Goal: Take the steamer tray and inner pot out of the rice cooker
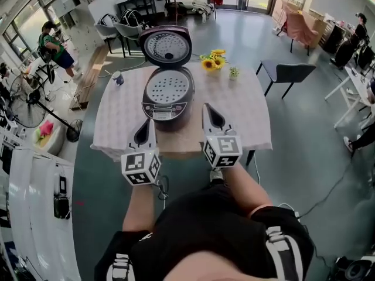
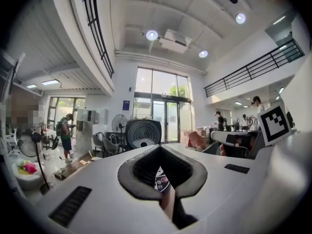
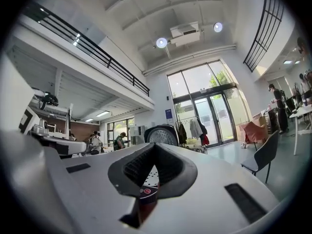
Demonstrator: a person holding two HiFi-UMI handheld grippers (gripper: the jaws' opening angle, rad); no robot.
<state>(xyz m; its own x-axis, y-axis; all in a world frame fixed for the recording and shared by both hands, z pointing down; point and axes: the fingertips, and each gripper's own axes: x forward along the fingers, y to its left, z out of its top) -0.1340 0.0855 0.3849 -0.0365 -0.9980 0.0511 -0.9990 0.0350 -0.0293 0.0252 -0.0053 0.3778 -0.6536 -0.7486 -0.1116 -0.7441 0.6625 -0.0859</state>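
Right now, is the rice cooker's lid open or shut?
Open: the lid stands upright behind the rice cooker, and the perforated steamer tray shows inside.

A dark rice cooker (image 1: 168,101) stands open on a cloth-covered table (image 1: 246,113), its round lid (image 1: 167,47) tipped upright at the far side. A pale, perforated steamer tray (image 1: 169,86) sits level in the cooker's mouth, filling the opening.
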